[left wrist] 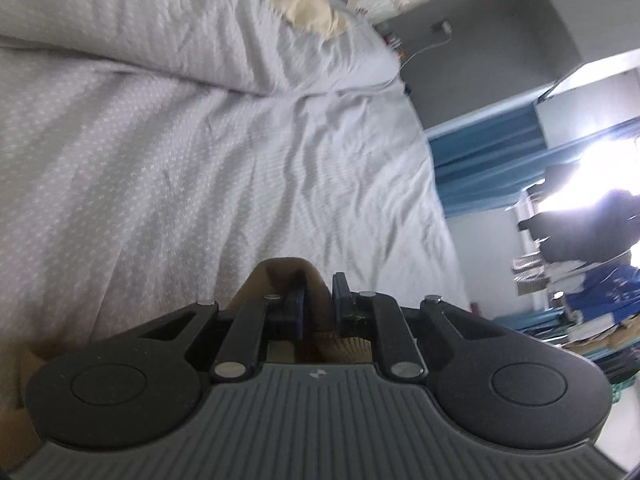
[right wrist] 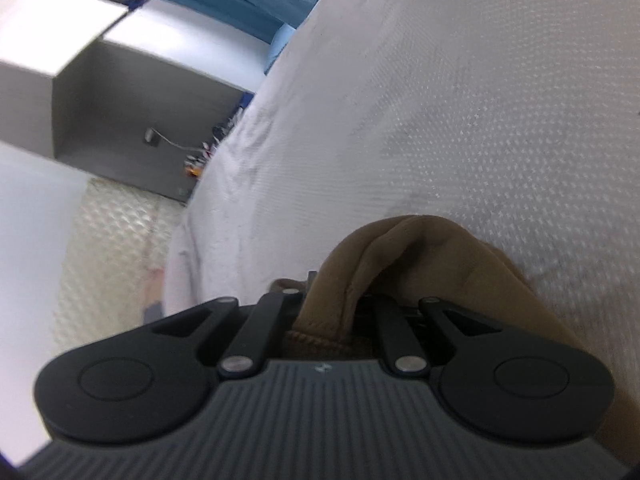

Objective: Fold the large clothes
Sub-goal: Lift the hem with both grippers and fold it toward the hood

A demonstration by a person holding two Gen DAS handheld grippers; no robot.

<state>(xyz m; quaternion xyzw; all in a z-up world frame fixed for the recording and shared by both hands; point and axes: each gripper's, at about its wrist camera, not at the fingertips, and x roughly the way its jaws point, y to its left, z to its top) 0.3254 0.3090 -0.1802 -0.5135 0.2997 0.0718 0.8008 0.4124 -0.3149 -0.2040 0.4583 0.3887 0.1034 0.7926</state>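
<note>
A brown garment (left wrist: 280, 276) is pinched between the blue pads of my left gripper (left wrist: 320, 300), which is shut on a fold of it above the bed. More of the cloth trails under the gripper at the lower left. In the right wrist view the same brown garment (right wrist: 420, 248) bunches over my right gripper (right wrist: 332, 300), shut on its hemmed edge. The cloth hides the right fingertips. Both views are tilted and blurred.
The bed is covered by a pale grey dotted sheet (left wrist: 200, 160) with a thick fold of bedding (left wrist: 140, 28) behind it. A grey wall with a socket and cable (left wrist: 444, 28), blue curtains (left wrist: 488, 148) and cluttered shelves (left wrist: 580, 280) stand beyond the bed's edge.
</note>
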